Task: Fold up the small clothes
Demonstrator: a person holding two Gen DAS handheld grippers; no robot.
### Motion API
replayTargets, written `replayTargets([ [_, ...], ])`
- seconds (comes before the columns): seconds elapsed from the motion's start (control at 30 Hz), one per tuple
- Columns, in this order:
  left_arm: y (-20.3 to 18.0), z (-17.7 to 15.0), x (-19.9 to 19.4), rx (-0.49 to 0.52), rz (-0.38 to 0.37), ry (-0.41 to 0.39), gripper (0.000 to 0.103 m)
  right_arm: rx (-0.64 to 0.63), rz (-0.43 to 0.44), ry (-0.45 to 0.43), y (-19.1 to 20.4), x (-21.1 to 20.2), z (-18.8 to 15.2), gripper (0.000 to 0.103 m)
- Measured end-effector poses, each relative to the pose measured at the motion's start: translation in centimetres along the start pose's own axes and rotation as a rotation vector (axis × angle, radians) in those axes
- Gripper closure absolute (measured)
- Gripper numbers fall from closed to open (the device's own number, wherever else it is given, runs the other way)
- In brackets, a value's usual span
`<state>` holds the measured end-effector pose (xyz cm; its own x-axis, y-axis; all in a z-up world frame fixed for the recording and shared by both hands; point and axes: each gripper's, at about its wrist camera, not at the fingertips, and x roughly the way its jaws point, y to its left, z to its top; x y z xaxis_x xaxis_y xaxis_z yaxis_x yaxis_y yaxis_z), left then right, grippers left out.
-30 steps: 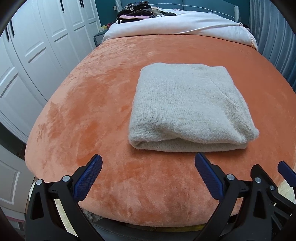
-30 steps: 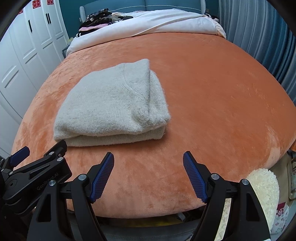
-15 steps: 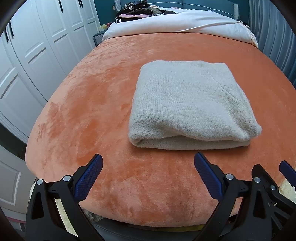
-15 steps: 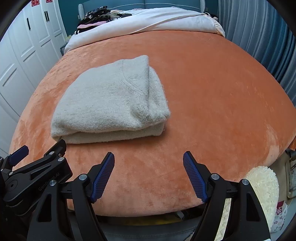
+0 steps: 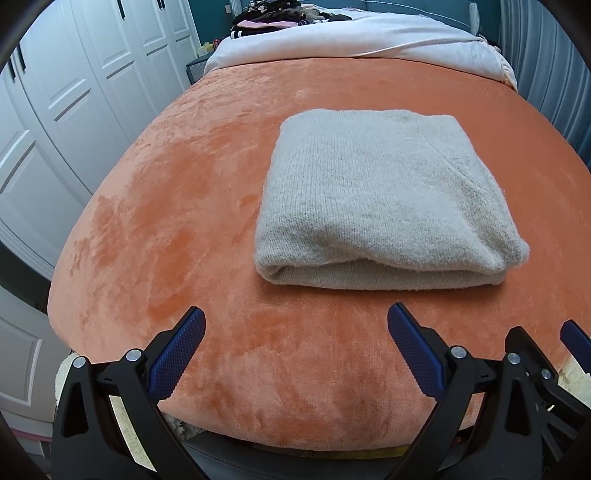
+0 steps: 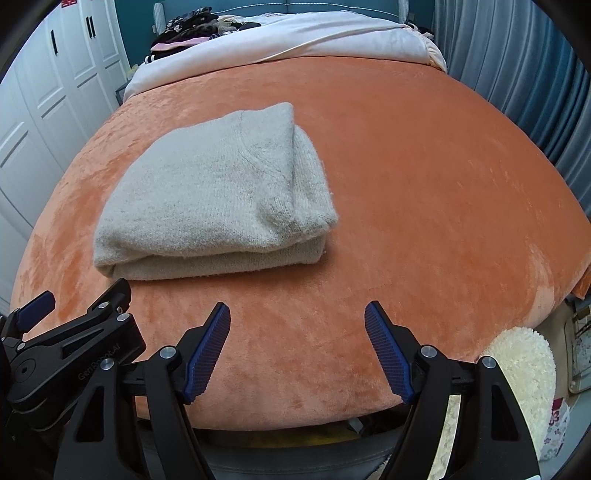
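A beige knitted sweater (image 5: 376,192) lies folded into a thick rectangle on the orange plush bedspread (image 5: 184,206); its folded edge faces me. My left gripper (image 5: 295,317) hovers open over the bedspread just short of that edge, with nothing between its blue pads. In the right wrist view the same sweater (image 6: 214,192) sits up and to the left, and my right gripper (image 6: 297,314) is open and empty over bare bedspread (image 6: 424,184) to the right of it. The left gripper (image 6: 44,332) shows at the lower left there.
A pale quilt (image 5: 351,40) and a heap of dark clothes (image 5: 269,16) lie at the far end of the bed. White wardrobe doors (image 5: 74,92) stand on the left, blue curtains (image 6: 517,74) on the right. A fluffy cream rug (image 6: 524,362) lies below the bed's near right corner.
Both views have shifted slightly, so the sweater sits a little lower in the frames. The sweater itself has not moved and both grippers stay open.
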<state>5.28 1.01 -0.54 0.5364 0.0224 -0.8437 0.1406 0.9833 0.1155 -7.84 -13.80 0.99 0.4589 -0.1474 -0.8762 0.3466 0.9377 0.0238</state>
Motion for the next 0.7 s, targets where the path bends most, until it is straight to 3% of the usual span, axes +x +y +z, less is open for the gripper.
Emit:
replayTargets([
  [0.7, -0.41, -0.62, 0.2, 0.0, 0.006, -0.001, 0.007, 0.002, -0.016, 0.004, 0.25, 0.12, -0.49, 0.033],
])
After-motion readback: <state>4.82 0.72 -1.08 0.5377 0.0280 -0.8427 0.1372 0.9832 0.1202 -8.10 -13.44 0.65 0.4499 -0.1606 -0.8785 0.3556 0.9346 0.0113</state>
